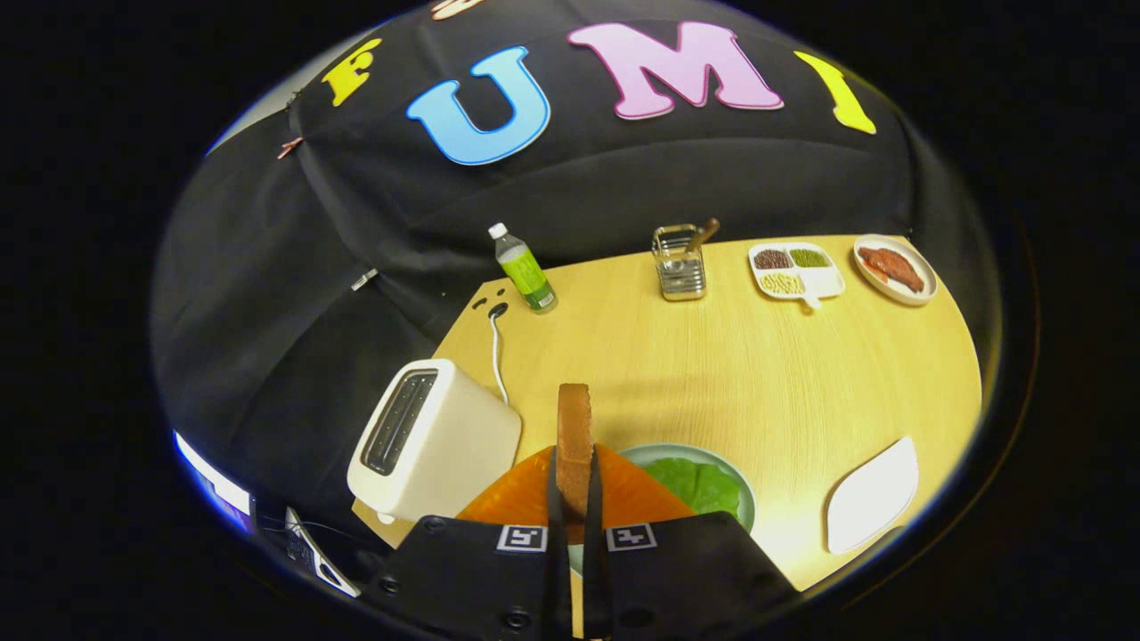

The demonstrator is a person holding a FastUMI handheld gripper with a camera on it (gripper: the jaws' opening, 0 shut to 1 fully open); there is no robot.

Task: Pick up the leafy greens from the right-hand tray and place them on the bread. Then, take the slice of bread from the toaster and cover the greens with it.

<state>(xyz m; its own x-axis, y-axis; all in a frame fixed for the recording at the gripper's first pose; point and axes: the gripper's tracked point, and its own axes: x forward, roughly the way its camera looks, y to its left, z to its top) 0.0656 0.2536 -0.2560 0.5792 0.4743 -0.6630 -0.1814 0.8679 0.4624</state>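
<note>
greens (pixel 699 485) already on plate (pixel 744 499) — bread beneath likely hidden | gripper (pixel 575 499) clamps bread slice (pixel 574 436) upright, out of toaster (pixel 432 441) | left — cover greens

Slice of bread (pixel 574 441) held upright, edge-on, between the fingers of the gripper (pixel 574 499).

The slice stands vertical with its brown crust edge facing the camera, both fingers pressed against its flat faces. It hangs above the near part of the wooden table, right of the white toaster (pixel 432 441), whose slot lies open on top. Just beyond the fingers and to their right sits a pale green plate (pixel 744 494) bearing the leafy greens (pixel 699 485), a flat, bright green leaf spread across it. Farther right, near the table's edge, lies the white right-hand tray (pixel 873 494), apart from the plate.
</note>
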